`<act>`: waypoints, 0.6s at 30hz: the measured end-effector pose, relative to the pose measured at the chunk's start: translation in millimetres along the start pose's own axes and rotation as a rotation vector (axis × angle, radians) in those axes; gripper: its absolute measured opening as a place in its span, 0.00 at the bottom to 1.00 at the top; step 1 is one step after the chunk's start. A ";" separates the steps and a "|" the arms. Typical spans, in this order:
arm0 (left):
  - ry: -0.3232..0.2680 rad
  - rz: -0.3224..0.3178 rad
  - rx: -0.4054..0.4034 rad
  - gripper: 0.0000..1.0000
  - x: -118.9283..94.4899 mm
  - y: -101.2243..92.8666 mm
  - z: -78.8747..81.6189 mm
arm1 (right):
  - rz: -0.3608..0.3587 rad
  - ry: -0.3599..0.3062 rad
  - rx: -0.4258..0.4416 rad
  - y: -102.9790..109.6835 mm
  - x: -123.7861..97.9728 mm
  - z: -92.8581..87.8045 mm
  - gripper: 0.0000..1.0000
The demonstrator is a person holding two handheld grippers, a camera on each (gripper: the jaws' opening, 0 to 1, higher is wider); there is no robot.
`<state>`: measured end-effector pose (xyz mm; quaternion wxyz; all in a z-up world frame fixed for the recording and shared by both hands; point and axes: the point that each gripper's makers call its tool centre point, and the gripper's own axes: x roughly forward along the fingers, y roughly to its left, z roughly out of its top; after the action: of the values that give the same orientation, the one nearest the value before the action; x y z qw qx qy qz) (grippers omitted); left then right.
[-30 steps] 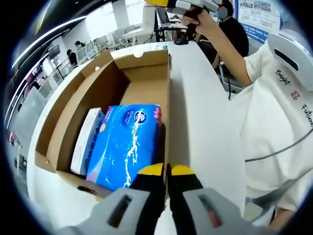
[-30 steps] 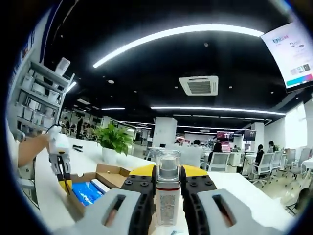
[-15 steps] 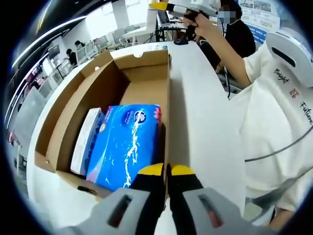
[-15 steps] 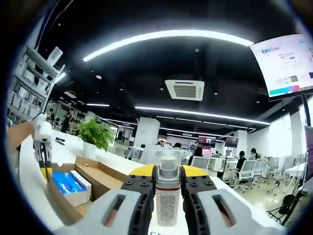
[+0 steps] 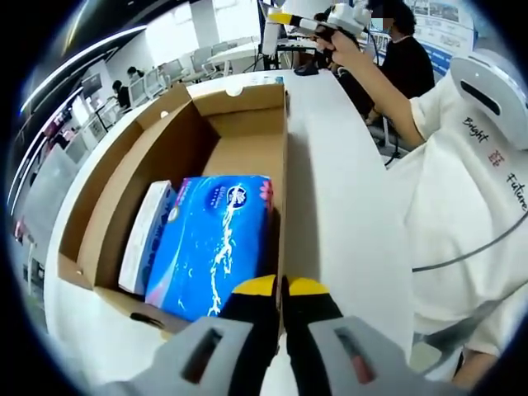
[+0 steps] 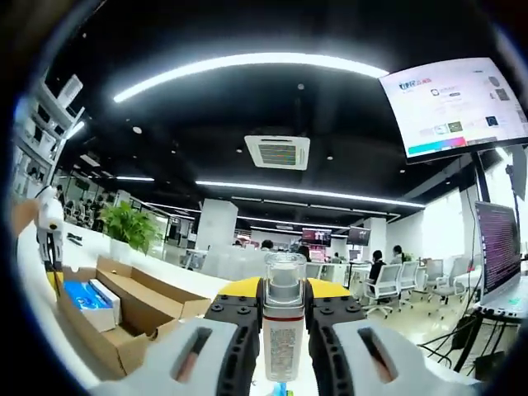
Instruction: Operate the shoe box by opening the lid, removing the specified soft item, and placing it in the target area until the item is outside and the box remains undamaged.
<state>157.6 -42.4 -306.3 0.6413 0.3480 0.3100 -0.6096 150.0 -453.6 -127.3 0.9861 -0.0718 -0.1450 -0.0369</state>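
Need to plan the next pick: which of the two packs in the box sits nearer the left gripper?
The blue tissue pack, lying just ahead of the left gripper; the slimmer white pack lies beyond it, against the shoe box wall.

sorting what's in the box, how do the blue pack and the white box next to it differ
The blue pack is wide, glossy and lies flat with its printed face up; the white box is narrower, plain and pale, wedged between the pack and the cardboard wall. Both lie inside the open shoe box, side by side.
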 end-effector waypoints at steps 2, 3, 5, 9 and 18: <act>-0.001 0.000 0.001 0.01 0.0 -0.1 0.0 | -0.039 0.008 -0.039 -9.8 -1.6 -5.5 0.18; -0.001 0.000 0.001 0.01 0.0 -0.1 0.0 | -0.043 0.012 -0.044 -11.6 -1.8 -8.0 0.18; 0.000 -0.001 0.001 0.01 0.0 -0.3 0.0 | -0.049 0.023 -0.040 -15.7 -2.2 -14.3 0.18; 0.000 -0.001 0.000 0.01 0.0 -0.4 0.1 | -0.049 0.036 -0.058 -20.3 -1.7 -25.7 0.18; -0.002 0.000 0.001 0.01 0.0 -0.5 0.0 | -0.067 0.052 -0.037 -29.1 -4.0 -44.9 0.18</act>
<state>157.1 -42.3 -306.4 0.6413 0.3476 0.3094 -0.6100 156.1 -489.0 -167.2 0.9863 -0.0843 -0.1208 -0.0742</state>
